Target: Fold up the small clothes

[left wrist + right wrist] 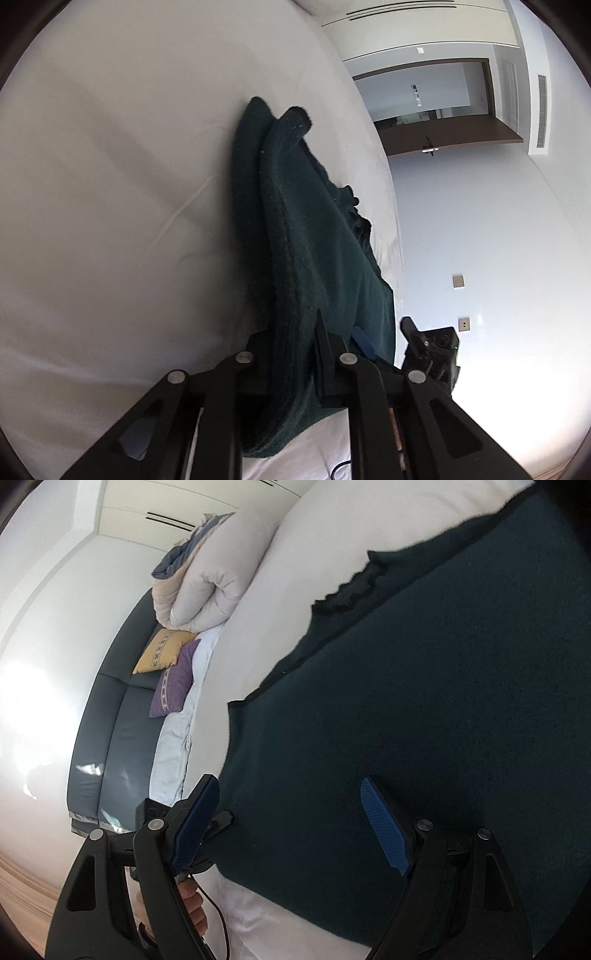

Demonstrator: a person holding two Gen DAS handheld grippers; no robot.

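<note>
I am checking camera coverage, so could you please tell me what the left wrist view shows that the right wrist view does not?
Only the left wrist view shows the left claw shut on a bunched fold of the dark green garment, plus a doorway.

Only the right wrist view shows the right claw open over the flat garment, a yellow cushion, a purple cushion and a rolled duvet.

Both show the garment on the white bed.

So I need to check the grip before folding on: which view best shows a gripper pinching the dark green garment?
The left wrist view: the left gripper is shut on the dark green garment, fabric bunched between its fingers. The right wrist view shows the cloth spread flat, with the right gripper open over it.
</note>
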